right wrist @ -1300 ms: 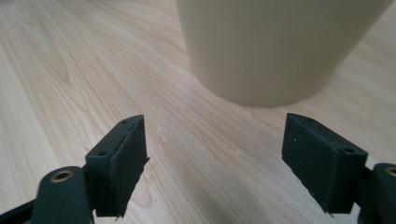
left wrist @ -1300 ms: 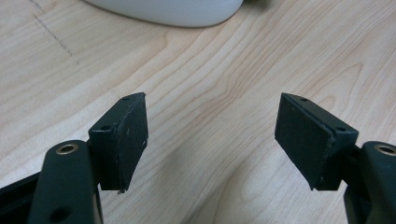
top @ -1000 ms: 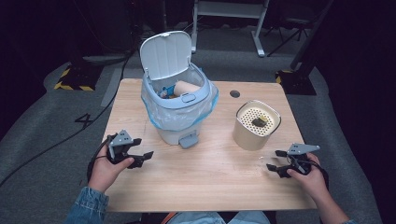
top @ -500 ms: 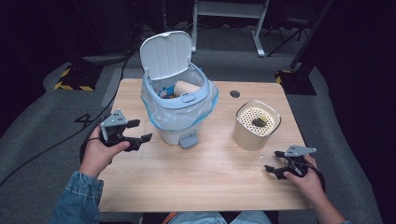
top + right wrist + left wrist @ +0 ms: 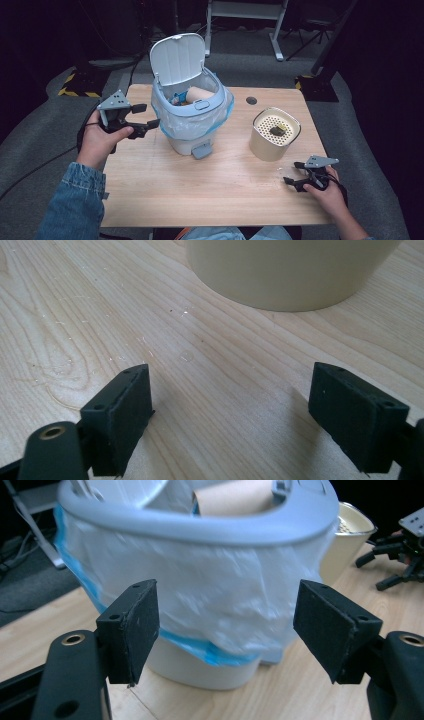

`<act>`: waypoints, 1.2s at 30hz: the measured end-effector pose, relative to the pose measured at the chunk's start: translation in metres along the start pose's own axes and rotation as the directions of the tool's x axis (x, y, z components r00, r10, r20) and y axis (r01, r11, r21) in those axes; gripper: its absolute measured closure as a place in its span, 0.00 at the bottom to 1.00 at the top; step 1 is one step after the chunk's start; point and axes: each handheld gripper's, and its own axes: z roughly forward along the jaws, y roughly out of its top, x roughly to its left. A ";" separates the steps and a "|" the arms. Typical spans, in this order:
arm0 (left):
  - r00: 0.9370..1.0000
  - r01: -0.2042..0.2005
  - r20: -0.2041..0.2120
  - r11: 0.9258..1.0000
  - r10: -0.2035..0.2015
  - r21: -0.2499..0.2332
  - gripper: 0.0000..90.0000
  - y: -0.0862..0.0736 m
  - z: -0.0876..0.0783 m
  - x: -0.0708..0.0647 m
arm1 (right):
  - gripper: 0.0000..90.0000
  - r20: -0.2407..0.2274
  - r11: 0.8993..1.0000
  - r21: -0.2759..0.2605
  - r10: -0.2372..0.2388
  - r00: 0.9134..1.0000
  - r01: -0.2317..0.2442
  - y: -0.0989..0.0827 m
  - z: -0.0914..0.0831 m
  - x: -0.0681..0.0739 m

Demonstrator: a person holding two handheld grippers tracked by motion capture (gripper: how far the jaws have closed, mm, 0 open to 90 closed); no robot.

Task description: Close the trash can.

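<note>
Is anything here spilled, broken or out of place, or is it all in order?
Nothing is spilled or broken. The small bin stands upright with its lid open and a cardboard tube poking up inside. Its plastic liner hangs loose and crumpled over the outside. One dark scrap lies on the cream container's perforated top.

Left gripper (image 5: 145, 116), jaws spread wide, sits just beside the lined bin (image 5: 192, 117); the bag's bulge (image 5: 215, 600) blocks straight ahead, and the raised lid (image 5: 177, 57) walls off the bin's far side, top opening free from the front. Right gripper (image 5: 296, 175), jaws apart, has bare table (image 5: 200, 365) up to the cream canister (image 5: 275, 134) ahead. Wide free strip of table along the near edge between both hands.
</note>
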 end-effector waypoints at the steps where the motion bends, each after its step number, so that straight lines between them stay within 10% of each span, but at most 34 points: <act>1: 1.000 -0.003 -0.004 1.000 0.003 -0.001 0.30 0.004 0.000 0.002 | 0.19 0.000 1.000 0.000 0.000 1.000 0.000 0.000 0.000 0.000; 19: 0.995 0.030 -0.089 0.997 -0.037 -0.075 0.31 0.049 0.018 0.047 | 0.20 -0.002 1.000 0.000 0.000 1.000 0.000 0.000 0.000 0.000; 36: 0.992 -0.018 -0.129 0.998 0.010 -0.063 0.30 0.087 0.040 0.047 | 0.20 -0.003 1.000 0.000 -0.002 1.000 0.002 0.000 0.000 0.000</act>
